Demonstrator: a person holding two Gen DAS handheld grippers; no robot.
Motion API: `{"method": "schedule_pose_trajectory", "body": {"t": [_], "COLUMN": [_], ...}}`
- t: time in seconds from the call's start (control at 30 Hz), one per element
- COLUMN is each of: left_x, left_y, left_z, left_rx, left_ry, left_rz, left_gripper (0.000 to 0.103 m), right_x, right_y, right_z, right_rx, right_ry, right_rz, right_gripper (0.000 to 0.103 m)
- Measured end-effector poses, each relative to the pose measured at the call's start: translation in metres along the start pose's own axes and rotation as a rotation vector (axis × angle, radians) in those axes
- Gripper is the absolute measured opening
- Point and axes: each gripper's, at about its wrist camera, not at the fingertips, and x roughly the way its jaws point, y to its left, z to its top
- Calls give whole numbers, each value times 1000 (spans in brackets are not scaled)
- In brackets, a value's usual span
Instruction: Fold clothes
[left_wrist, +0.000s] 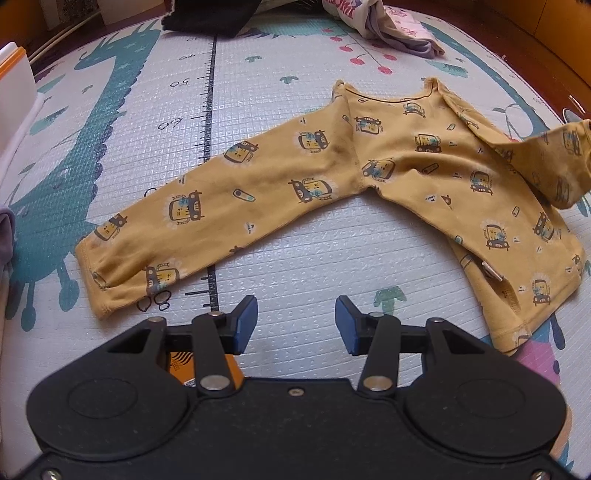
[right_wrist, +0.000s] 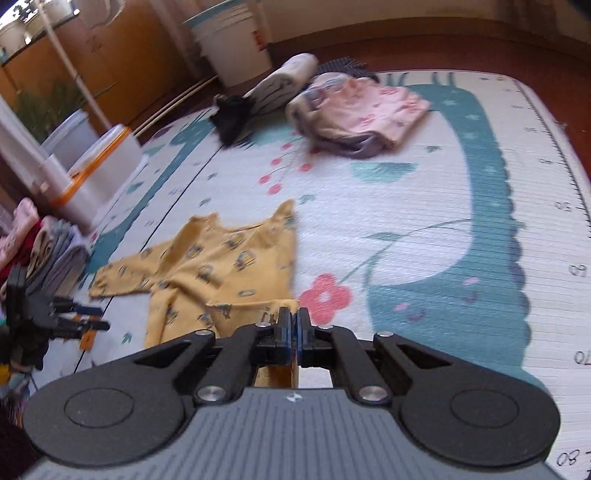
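Mustard-yellow long-sleeved cotton top (left_wrist: 424, 166) lies on patterned foam mat (left_wrist: 295, 74). Left gripper (left_wrist: 295, 325), jaws spread, hovers nearest the flat sleeve, which runs diagonally toward the collar. Right gripper (right_wrist: 294, 326), pressed together, seemingly pinches the lifted other sleeve.

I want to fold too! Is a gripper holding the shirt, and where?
The right gripper pinches the yellow shirt at a sleeve end. The left gripper holds nothing.
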Motion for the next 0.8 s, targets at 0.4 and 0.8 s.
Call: {"method": "schedule_pose_trajectory", "body": {"t": [0.4, 0.8], "left_x": [4, 2], "left_y": [-11, -25], "left_z": [3, 7], "left_rx": [32, 85], "left_ry": [10, -2], "left_rz": [0, -16], "left_gripper": [45, 45], "right_x": [-7, -14], "right_y": [-96, -139], "right_z": [-14, -17], "right_rx": [218, 269], "right_ry": [-53, -71], "right_rz": [-201, -342], "right_gripper": [5, 4]}}
